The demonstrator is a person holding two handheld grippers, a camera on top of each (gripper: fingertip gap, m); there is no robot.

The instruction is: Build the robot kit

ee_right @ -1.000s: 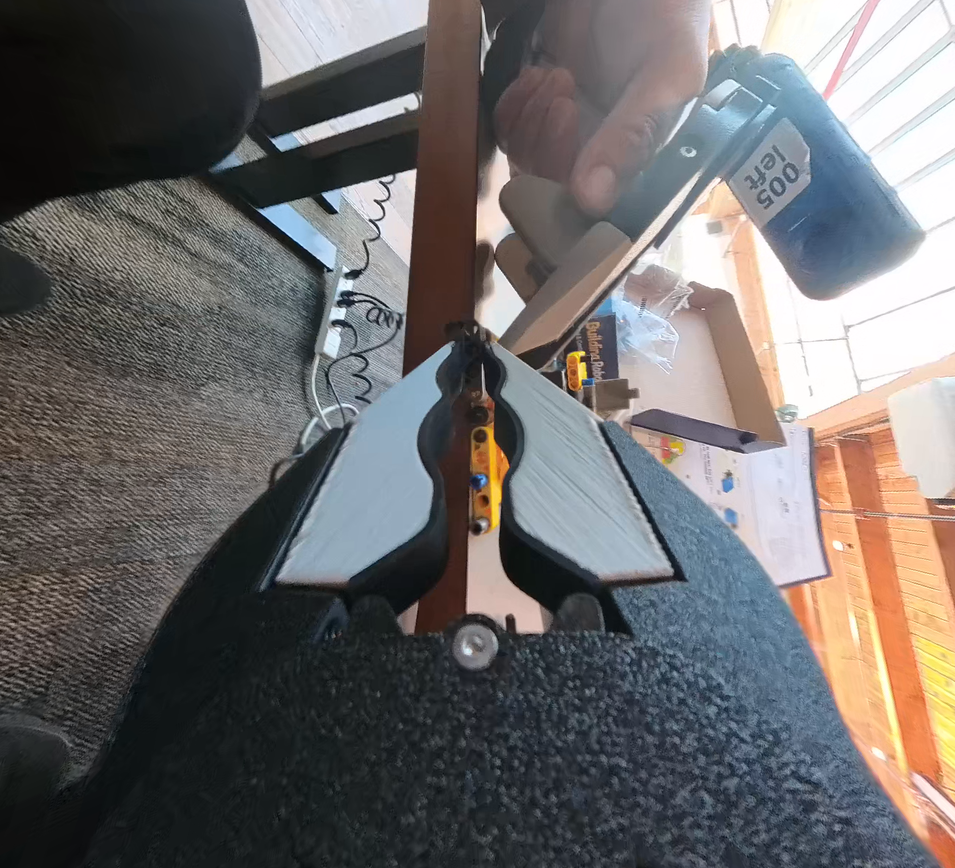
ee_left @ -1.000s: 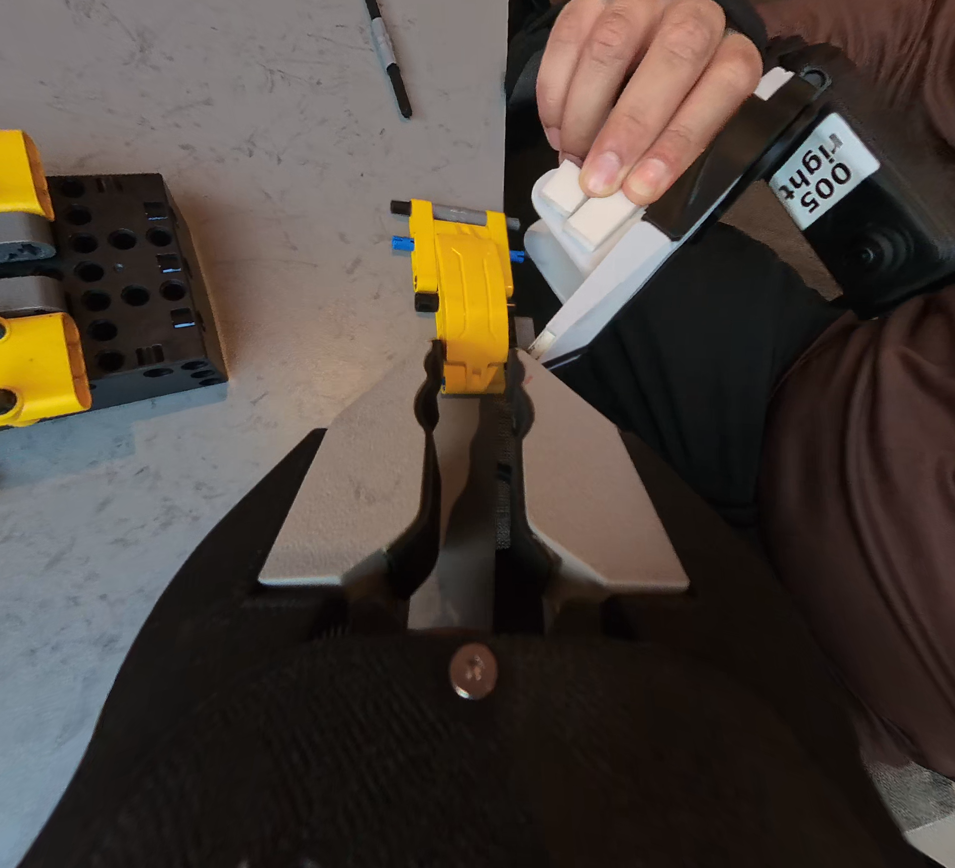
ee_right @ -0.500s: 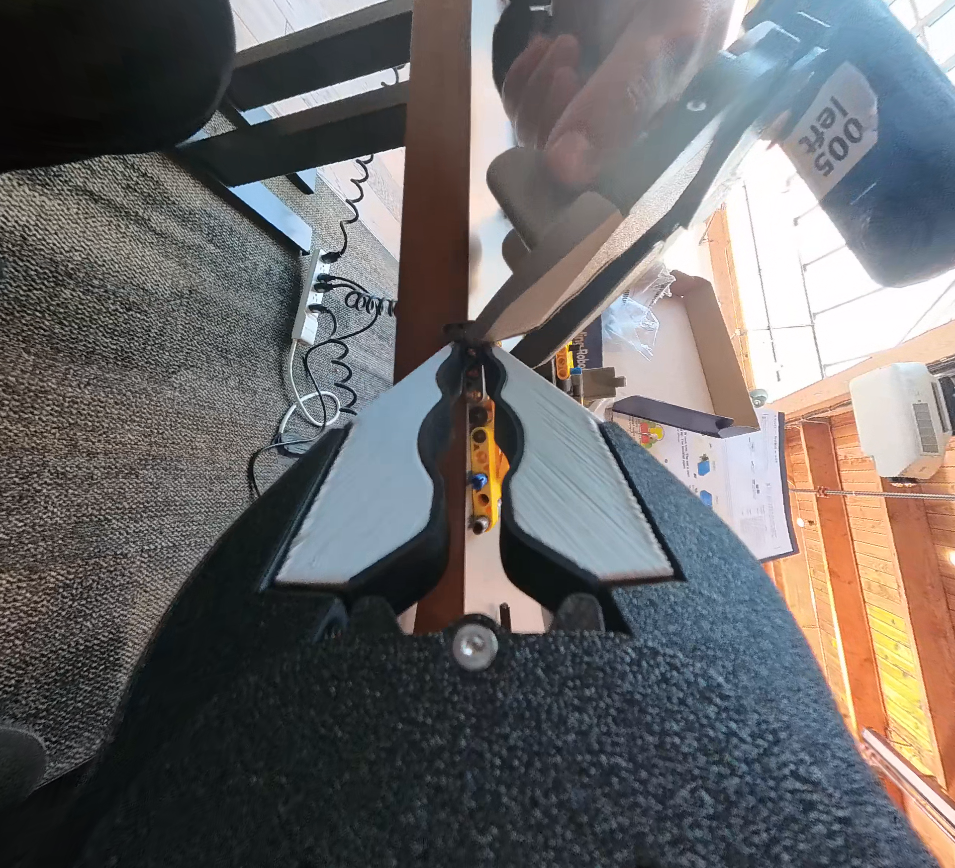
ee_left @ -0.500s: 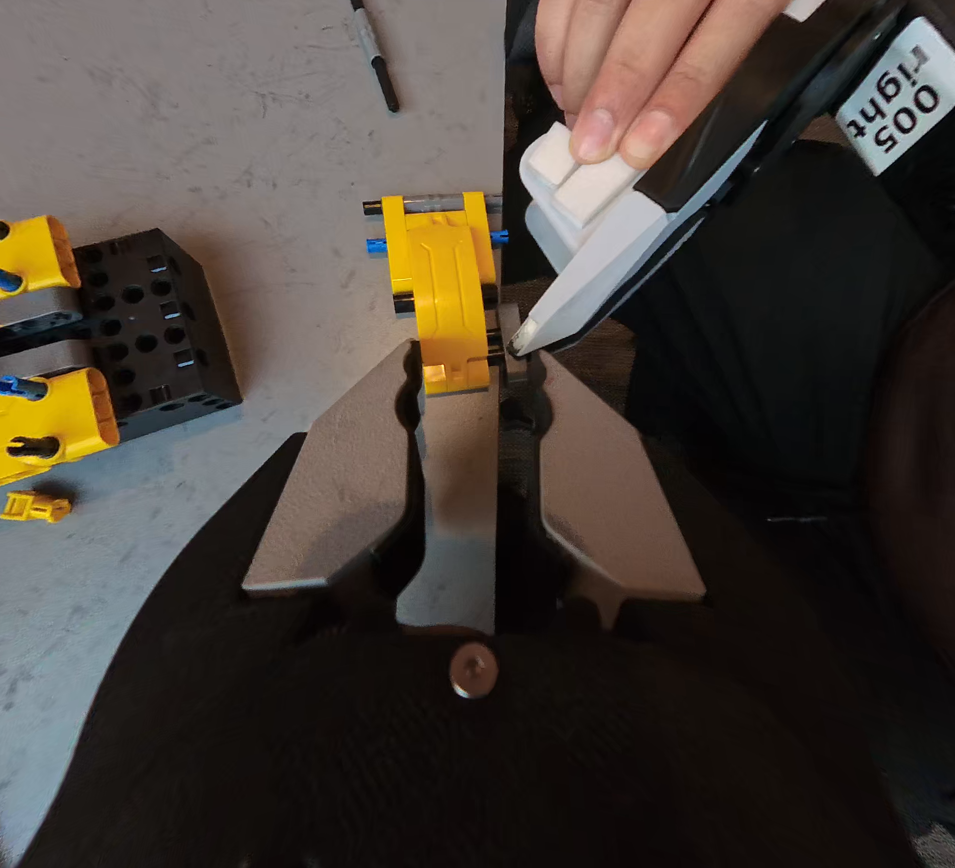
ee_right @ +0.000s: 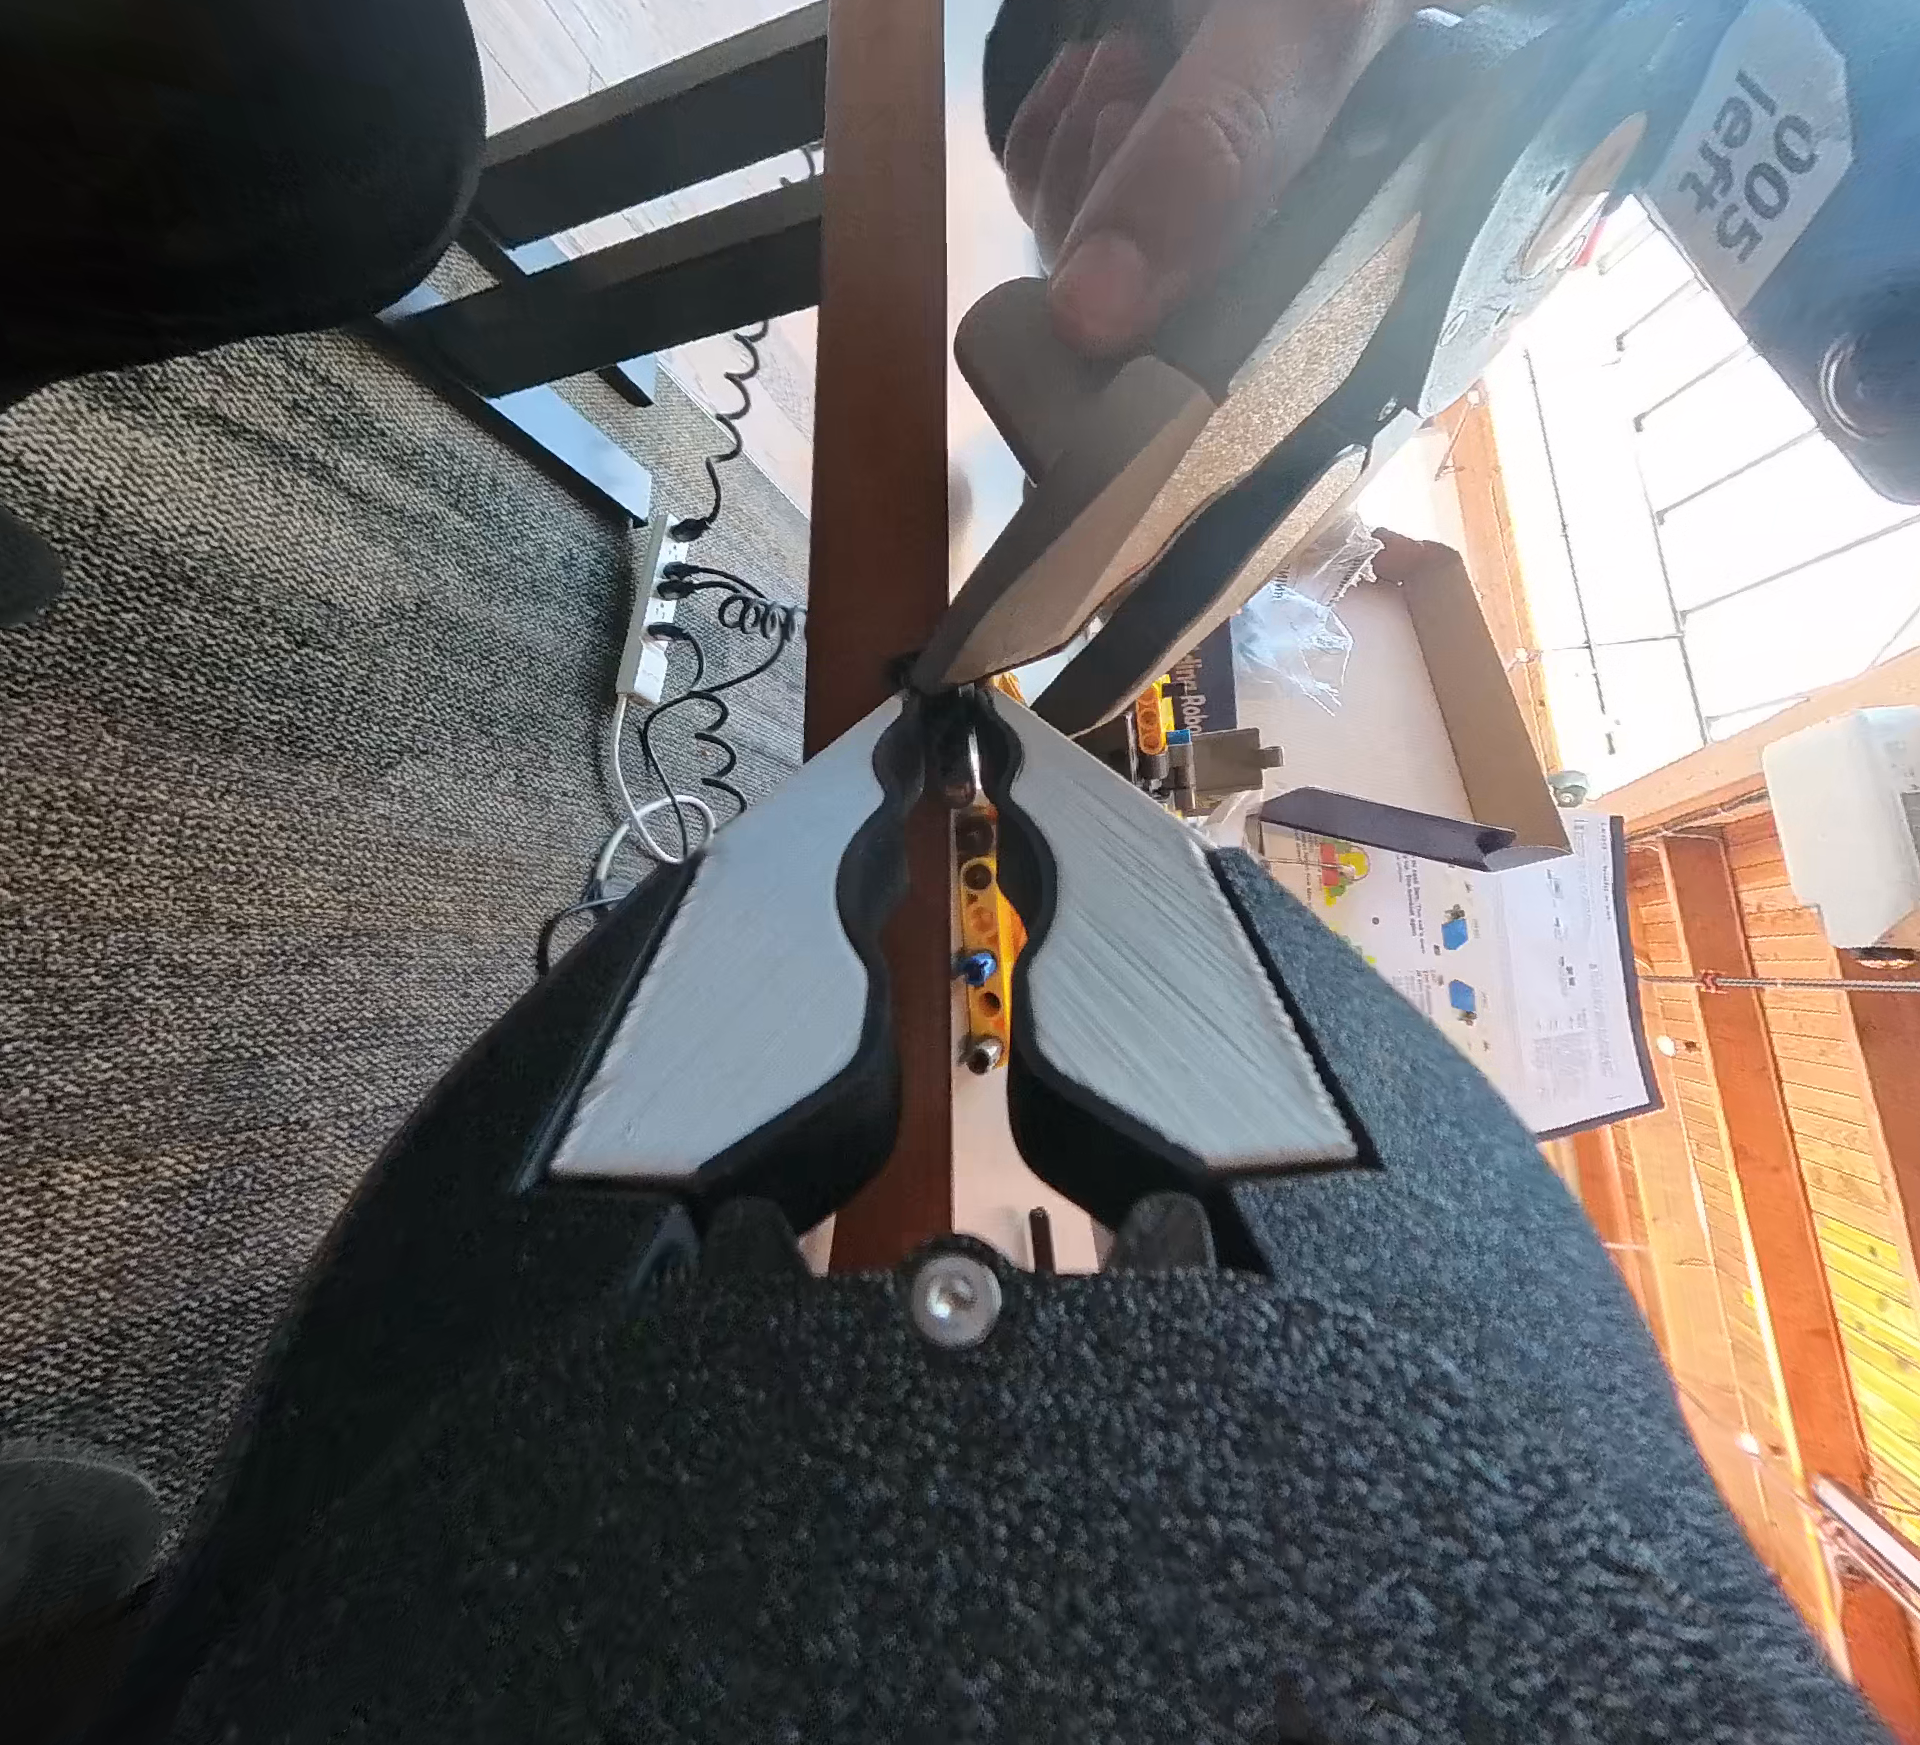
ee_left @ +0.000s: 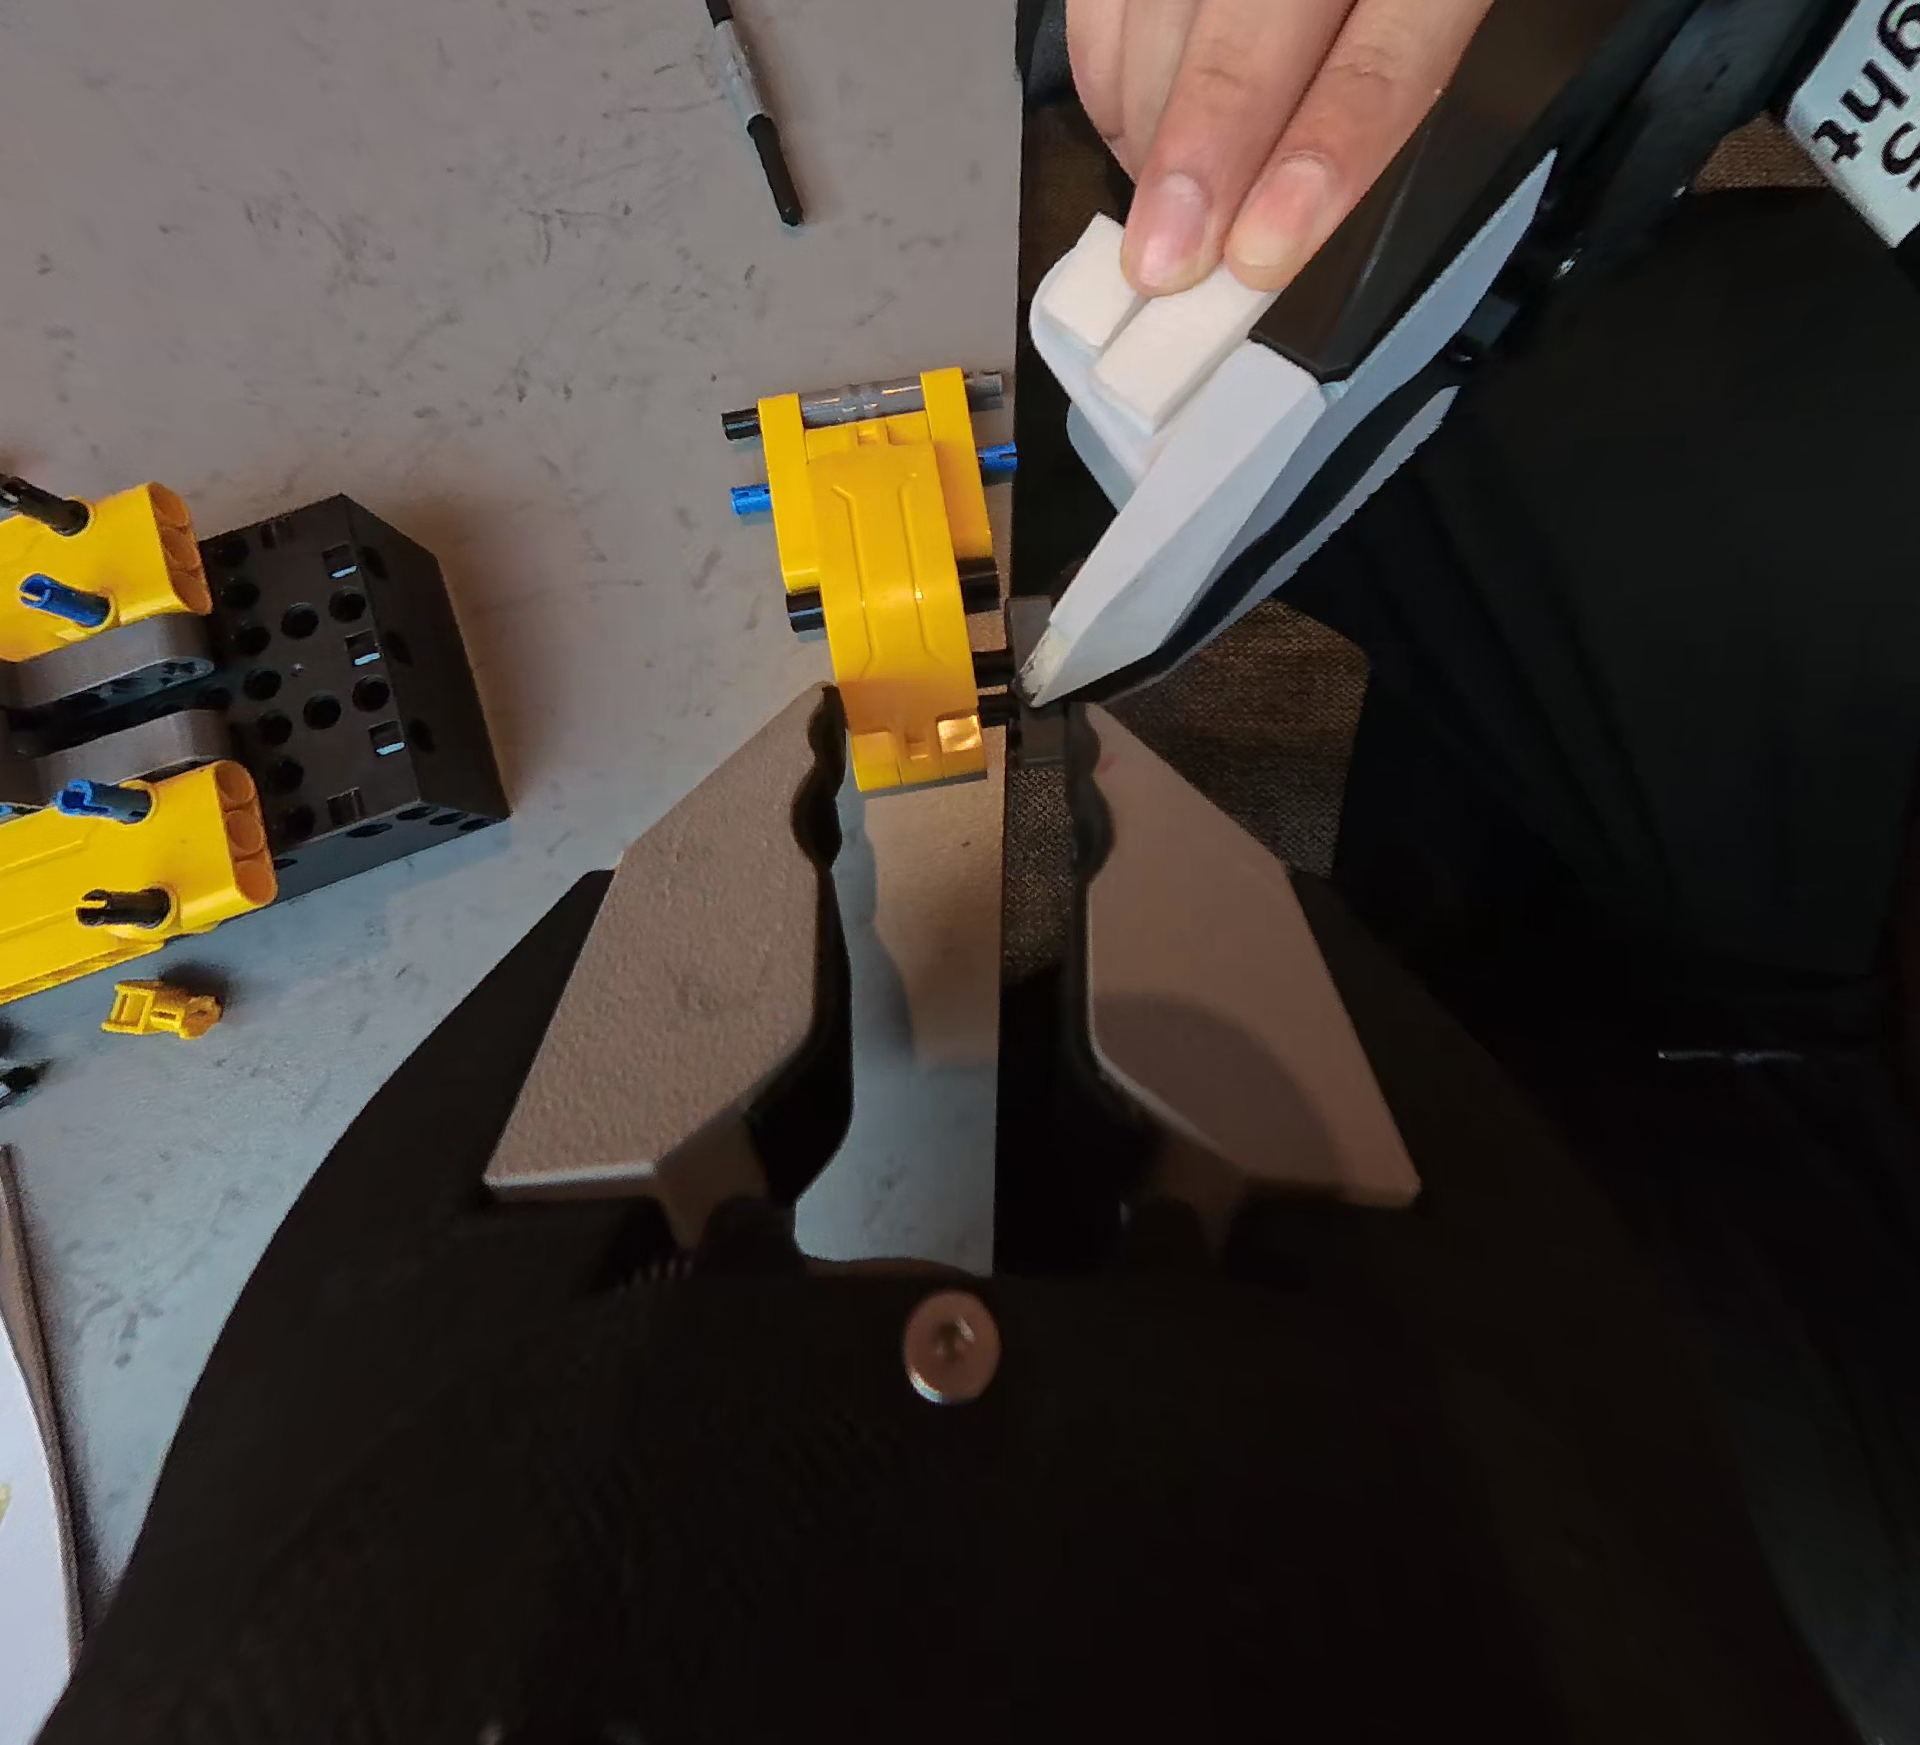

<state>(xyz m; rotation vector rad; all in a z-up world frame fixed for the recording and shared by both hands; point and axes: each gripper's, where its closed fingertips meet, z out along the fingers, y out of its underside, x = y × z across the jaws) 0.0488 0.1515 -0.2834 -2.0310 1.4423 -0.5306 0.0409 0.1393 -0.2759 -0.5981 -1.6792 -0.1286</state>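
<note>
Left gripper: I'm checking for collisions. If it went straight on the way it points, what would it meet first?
The left gripper, open, already straddles the yellow brick assembly at the table edge, so likely that, though the right gripper tip sits close beside; depth is unclear.

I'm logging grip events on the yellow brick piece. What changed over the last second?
The left gripper opened: it had clamped the yellow brick assembly, and now its fingers stand apart around the near end. The right gripper stayed shut on the dark piece at the table edge. The black axle never moved.
</note>
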